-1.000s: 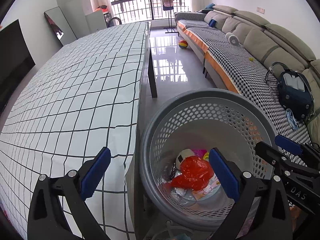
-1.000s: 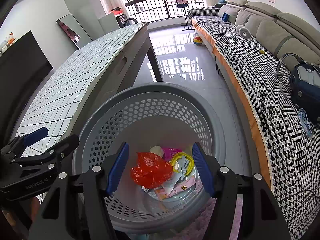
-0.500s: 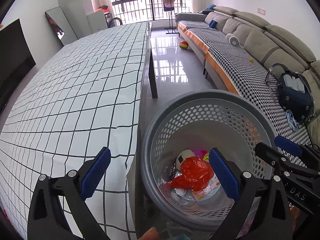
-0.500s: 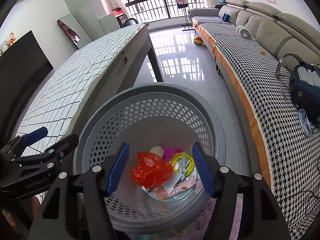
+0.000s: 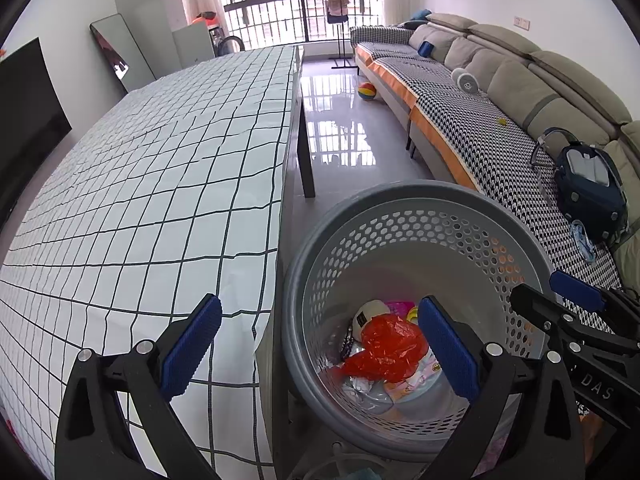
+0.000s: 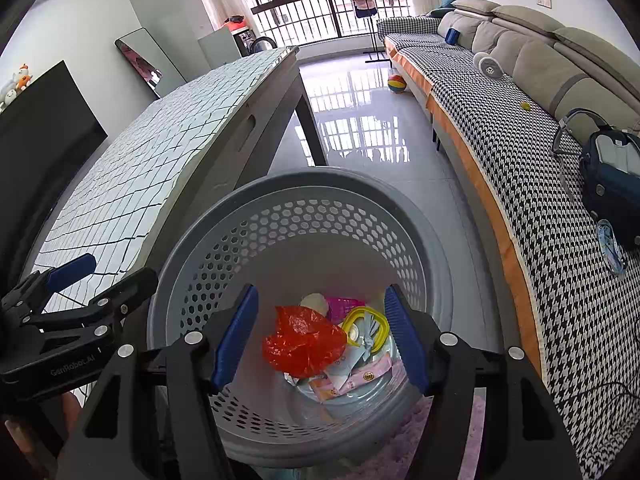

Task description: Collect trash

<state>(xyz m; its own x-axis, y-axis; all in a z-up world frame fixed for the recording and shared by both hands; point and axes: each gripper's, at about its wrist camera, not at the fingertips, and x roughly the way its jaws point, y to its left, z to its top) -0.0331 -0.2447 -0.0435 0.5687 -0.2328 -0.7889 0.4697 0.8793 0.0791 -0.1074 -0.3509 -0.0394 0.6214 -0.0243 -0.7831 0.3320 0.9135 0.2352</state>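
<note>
Red bag (image 6: 304, 340) down in grey basket (image 6: 280, 188), below and between gaping, empty right tongs (image 6: 320, 340); left tongs (image 5: 320, 354) likewise wide, empty.

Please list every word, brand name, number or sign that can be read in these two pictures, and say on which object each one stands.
"GenRobot.AI": on the black body of the left tool, seen in the right wrist view.
"DAS": on the black body of the right tool, seen in the left wrist view; the print is cut off, so probably only part of a word.
Print on the wrappers in the grey basket: too small to read.
Nothing else is readable.
</note>
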